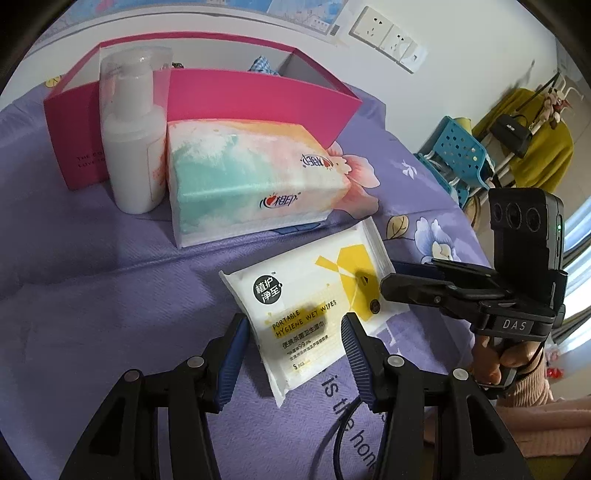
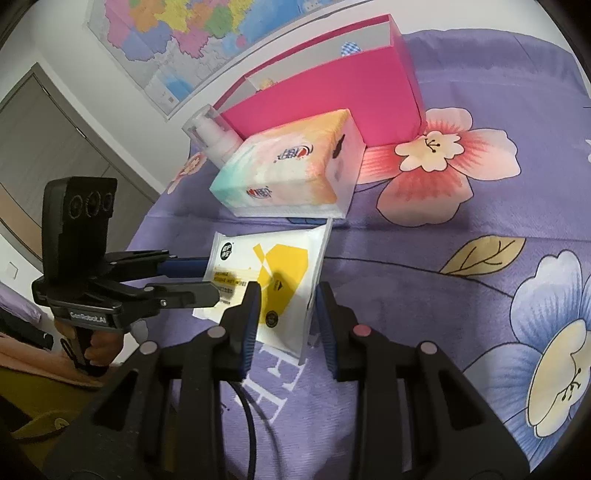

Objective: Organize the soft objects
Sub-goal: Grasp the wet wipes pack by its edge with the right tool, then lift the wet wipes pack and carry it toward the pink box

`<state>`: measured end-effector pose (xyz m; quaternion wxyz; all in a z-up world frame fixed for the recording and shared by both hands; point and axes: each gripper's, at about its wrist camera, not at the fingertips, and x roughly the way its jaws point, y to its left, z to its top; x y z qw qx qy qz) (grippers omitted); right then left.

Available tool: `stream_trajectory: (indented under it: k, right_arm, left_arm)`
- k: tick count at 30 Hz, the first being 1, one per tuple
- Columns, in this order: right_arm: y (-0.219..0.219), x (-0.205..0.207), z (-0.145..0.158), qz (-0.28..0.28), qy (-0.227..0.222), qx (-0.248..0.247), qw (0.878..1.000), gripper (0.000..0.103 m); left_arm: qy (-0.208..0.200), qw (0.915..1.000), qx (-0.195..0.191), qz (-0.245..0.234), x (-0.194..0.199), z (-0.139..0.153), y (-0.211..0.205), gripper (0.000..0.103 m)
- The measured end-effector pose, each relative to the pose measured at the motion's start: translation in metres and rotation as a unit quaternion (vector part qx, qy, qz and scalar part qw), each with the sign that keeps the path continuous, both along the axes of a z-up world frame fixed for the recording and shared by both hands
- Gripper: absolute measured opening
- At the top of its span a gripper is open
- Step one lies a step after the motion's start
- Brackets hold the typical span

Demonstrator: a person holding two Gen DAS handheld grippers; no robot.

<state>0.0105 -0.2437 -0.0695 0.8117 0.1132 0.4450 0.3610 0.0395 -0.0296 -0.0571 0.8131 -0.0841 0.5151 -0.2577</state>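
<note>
L gripper [image 1: 291, 321]: jaws part open, astride the wet wipes pack [image 1: 295, 295] at its near end, low centre of the left wrist view. Pads right at the pack's long edges; can't tell if pressing or just beside.

R gripper [image 2: 286, 291]: jaws part open too, narrower, astride the same pack's other end, yellow patch between them. Right-side pad against the pack's upturned edge; real grip or not, can't tell. Seen in the left wrist view coming in from the right edge, held by a hand [image 1: 495, 362] w/ a pink sleeve.

Wet wipes pack: on the purple flowered bed sheet [image 1: 92, 295], mid-frame in both views, printed side up.

Just behind it, upper centre: tissue pack [image 1: 240, 177], pastel wrap, on the sheet, just in front of the pink box [image 1: 258, 92].

Left of the tissue pack, touching or nearly so: white pump bottle [image 1: 133, 147], upright, clear cap on.

Pink box: open-topped, blue checked cloth showing inside.

Further out: wall sockets [image 1: 388, 33] top right, blue plastic stool [image 1: 458, 151] and yellow garment [image 1: 535, 147] at right; wall map [image 2: 177, 37] top left in the right wrist view.
</note>
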Motion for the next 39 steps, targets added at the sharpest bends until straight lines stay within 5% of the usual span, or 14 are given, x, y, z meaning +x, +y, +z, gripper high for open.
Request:
stream_trajectory:
  k: [39]
  right_arm:
    - [0.0,-0.001,0.021,-0.001,-0.029,0.015,0.999,0.034]
  left_arm:
    - [-0.052,0.9985,0.007,0.014,-0.004,0.031,0.003,0.052]
